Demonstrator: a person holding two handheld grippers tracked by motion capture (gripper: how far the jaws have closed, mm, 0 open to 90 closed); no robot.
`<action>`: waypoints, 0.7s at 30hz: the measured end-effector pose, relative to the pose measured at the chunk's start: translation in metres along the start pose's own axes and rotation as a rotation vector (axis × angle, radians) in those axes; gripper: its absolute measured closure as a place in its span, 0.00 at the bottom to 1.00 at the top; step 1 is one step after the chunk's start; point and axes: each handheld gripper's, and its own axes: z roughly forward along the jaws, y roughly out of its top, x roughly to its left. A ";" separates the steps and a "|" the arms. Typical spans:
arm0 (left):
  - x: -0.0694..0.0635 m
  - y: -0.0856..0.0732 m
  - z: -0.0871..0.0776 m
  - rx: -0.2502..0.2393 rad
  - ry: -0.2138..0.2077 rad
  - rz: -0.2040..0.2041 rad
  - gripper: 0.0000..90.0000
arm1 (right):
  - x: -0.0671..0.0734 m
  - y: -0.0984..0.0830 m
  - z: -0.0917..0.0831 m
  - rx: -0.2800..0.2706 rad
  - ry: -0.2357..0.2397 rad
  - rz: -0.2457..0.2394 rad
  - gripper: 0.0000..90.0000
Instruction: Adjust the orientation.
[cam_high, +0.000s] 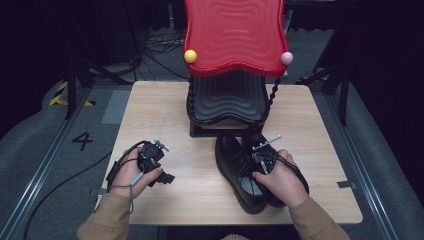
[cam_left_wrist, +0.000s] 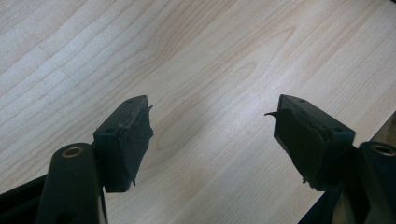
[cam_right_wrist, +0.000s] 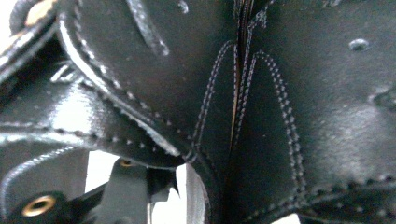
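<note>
Two black leather lace-up shoes stand side by side on the wooden table (cam_high: 165, 110), the left shoe (cam_high: 231, 160) touching the right shoe (cam_high: 254, 139). My right gripper (cam_high: 261, 170) reaches down into their openings from the near side. In the right gripper view the two shoes' inner walls (cam_right_wrist: 243, 116) meet between the jaws. One finger (cam_right_wrist: 126, 191) sits inside a shoe against its wall; the other is hidden behind leather. My left gripper (cam_high: 168, 178) (cam_left_wrist: 212, 130) is held low over bare wood at the table's left, open and empty.
A shoe rack with a red wavy top shelf (cam_high: 232, 35) and a black lower shelf (cam_high: 227, 100) stands at the table's back middle, with a yellow ball (cam_high: 190, 56) and a pink ball (cam_high: 286, 58) on its corners. Cables lie on the floor behind.
</note>
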 end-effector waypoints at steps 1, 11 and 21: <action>0.000 0.001 0.000 0.000 0.000 0.008 0.31 | -0.002 0.002 0.000 0.015 -0.006 -0.003 0.69; -0.001 0.004 0.002 0.001 -0.003 0.011 0.31 | -0.009 0.008 -0.001 0.048 0.019 0.031 0.79; 0.003 0.004 0.000 -0.008 -0.007 0.005 0.31 | -0.017 0.011 -0.006 0.055 0.040 0.033 0.89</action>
